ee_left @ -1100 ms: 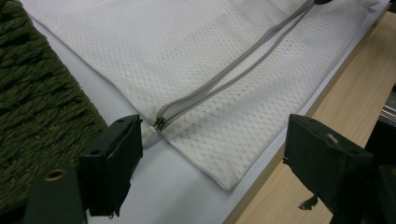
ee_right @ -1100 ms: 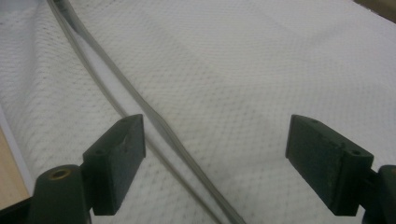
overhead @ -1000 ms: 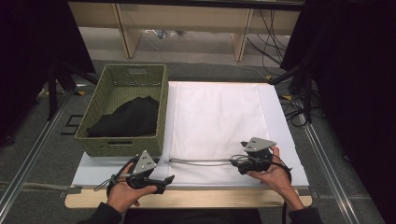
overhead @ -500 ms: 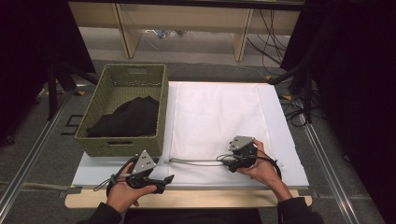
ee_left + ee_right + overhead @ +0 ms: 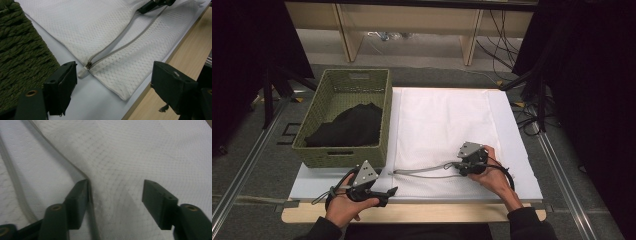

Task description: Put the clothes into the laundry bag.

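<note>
Zipper edge against right tool inner jaw, mesh bag beneath

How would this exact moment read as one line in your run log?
left gripper: open, near zipper pull | right gripper: open at mesh bag zipper opening | basket: holds black cloth

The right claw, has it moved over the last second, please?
Yes. The right claw has slid left along the mesh bag, toward the basket, and sits at the open zipper.
</note>
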The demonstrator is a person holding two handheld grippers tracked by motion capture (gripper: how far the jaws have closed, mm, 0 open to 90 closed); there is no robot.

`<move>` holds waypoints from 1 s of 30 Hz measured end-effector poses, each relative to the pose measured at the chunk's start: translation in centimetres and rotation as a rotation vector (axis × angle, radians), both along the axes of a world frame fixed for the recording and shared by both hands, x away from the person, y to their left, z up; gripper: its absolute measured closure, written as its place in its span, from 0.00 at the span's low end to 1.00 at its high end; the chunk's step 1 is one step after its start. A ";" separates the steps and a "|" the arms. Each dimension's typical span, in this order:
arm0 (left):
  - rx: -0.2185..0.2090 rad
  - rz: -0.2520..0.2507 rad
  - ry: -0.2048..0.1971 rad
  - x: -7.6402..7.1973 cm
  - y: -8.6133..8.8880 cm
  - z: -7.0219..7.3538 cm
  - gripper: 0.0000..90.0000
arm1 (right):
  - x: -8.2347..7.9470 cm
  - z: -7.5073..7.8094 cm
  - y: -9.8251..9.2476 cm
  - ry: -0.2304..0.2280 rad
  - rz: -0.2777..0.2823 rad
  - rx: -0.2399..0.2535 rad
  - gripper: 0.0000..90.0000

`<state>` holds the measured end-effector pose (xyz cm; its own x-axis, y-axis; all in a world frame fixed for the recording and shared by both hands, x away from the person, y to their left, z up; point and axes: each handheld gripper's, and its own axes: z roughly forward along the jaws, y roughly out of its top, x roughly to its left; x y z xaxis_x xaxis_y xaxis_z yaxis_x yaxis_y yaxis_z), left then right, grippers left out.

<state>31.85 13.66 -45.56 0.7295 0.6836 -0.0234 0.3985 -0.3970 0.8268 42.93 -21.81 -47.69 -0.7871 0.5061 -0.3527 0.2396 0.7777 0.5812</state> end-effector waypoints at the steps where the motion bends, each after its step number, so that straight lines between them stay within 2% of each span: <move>1: 0.001 0.008 0.003 0.0 0.0 0.0 0.23 | 0.1 0.0 0.1 0.001 -0.006 -0.005 0.50; 2: 0.001 0.008 0.003 0.0 0.0 0.0 0.23 | 0.1 0.0 0.1 0.001 -0.006 -0.005 0.50; 3: 0.005 0.008 -0.008 0.0 0.0 0.0 0.23 | 0.2 0.1 0.2 0.011 -0.011 0.007 0.56; 4: 0.005 0.008 -0.008 0.0 0.0 0.0 0.23 | 0.3 0.2 0.2 0.018 -0.003 0.004 0.59; 5: -0.018 0.021 0.005 0.0 -0.1 0.0 0.23 | 0.4 0.2 0.3 0.019 -0.003 -0.002 0.61; 7: -0.022 0.022 0.006 0.0 -0.1 -0.1 0.23 | 0.5 0.2 0.4 0.024 0.005 -0.001 0.65; 8: -0.011 0.018 0.003 0.0 0.0 0.0 0.23 | 0.7 0.1 0.4 0.030 0.024 -0.021 0.69; 9: -0.010 0.017 0.001 0.0 0.0 0.0 0.23 | 0.9 0.1 0.5 0.012 0.043 -0.033 0.73; 10: -0.012 0.020 0.012 -0.1 0.0 0.0 0.23 | 0.9 0.2 0.5 0.033 0.034 -0.028 0.75; 11: -0.012 0.020 0.012 -0.1 0.0 0.0 0.23 | 0.9 0.2 0.5 0.033 0.034 -0.028 0.75; 12: -0.008 0.022 0.009 -0.1 0.0 0.1 0.23 | 1.0 0.2 0.7 0.044 0.044 0.011 0.81; 13: -0.009 0.023 0.008 -0.1 0.0 0.1 0.23 | 0.8 0.3 0.8 0.049 0.032 0.007 0.83; 14: -0.013 0.018 0.010 0.0 0.0 0.0 0.23 | 1.0 0.4 0.8 0.037 0.042 0.005 0.86; 16: -0.010 0.015 0.010 0.0 0.0 0.1 0.23 | 1.0 0.5 0.9 0.046 0.046 0.000 0.90; 18: -0.006 0.010 0.008 0.0 0.0 0.1 0.23 | 1.1 0.6 1.0 0.040 0.063 0.014 0.95; 22: -0.009 0.010 0.013 0.0 0.0 0.1 0.23 | 1.1 0.8 0.9 0.053 0.065 0.018 0.98; 25: -0.007 0.018 0.010 -0.1 0.0 0.1 0.23 | 1.2 1.4 0.8 0.024 0.070 0.007 0.99; 26: -0.001 0.020 0.007 0.0 0.1 0.1 0.23 | 1.1 1.6 0.9 0.027 0.067 0.032 0.99; 30: 0.017 0.009 -0.005 0.0 0.1 0.2 0.23 | 1.2 2.3 0.9 0.001 0.085 0.035 0.99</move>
